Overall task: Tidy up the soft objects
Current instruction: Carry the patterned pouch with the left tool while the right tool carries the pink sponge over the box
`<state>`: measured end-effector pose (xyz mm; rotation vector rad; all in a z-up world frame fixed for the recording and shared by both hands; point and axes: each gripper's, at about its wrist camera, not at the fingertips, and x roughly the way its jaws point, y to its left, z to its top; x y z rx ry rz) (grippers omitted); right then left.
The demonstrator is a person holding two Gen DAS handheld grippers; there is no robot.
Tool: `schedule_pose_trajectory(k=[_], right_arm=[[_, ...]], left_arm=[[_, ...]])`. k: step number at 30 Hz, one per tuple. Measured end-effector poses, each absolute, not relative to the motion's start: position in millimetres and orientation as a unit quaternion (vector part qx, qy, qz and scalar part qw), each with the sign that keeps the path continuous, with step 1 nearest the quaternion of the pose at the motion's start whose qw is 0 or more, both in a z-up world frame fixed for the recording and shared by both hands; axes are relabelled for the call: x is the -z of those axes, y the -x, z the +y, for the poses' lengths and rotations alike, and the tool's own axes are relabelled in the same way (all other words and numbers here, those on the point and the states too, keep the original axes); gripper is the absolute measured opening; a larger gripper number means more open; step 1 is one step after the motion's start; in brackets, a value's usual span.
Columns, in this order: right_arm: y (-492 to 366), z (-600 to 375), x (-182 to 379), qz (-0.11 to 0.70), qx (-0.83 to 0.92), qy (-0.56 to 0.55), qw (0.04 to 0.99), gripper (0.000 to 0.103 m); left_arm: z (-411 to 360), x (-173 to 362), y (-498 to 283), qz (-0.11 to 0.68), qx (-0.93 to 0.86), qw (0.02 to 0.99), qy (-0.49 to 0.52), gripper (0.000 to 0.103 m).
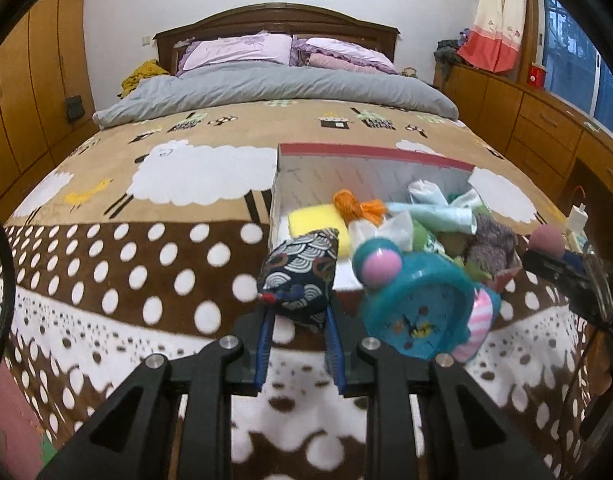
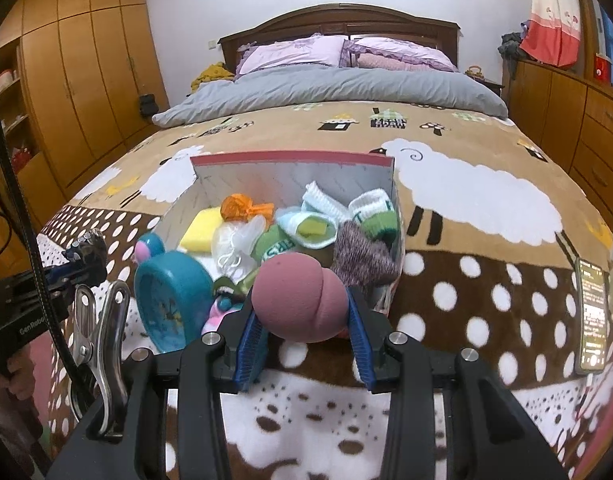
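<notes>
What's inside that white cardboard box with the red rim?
The white cardboard box holds a yellow sponge, orange yarn bundle, knitted socks and a purple knit piece. Anything underneath is covered.

The bed (image 2: 486, 280) wears a brown sheep-print blanket (image 2: 446, 140). A box (image 2: 294, 158) sits mid-bed, a teal clock (image 2: 172, 298) at its near left corner. A phone (image 2: 592, 316) lies far right. At the far end are a grey duvet (image 2: 338, 88) and lilac pillows (image 2: 294, 52).
</notes>
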<state>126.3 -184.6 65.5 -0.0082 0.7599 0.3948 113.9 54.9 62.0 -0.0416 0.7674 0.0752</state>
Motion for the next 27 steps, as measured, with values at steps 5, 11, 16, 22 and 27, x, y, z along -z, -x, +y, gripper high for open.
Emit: schedule_pose_trajectory(k=[5,11,16,22,27], right_arm=[[-139.6,-182.3,-71.7,0.364,-0.188,0.011,0.912,0.041],[-160.2,-177.7,-76.8,0.365,-0.187,0.017,0.912,0.041],[-178.0,-171.3,-77.6,0.369,-0.189,0.026,0.910,0.041],[-197.6,-162.3,-73.9,0.377,-0.198,0.034,0.904,0.041],[-212.0,-149.5,-66.8,0.383,-0.208,0.052,0.899,0.041]], left_arm=[[54.4,-69.5,-132.4,0.368,-0.025,0.930,0.003,0.025],[55.1,-71.8,-162.0,0.381,0.002,0.925,-0.004,0.025],[54.3,-69.7,-189.1,0.380,0.007,0.925,-0.023,0.025],[55.5,-61.3,-218.5,0.388,0.017,0.921,-0.033,0.025],[55.9,-49.7,-235.9,0.397,0.019,0.917,-0.032,0.025]])
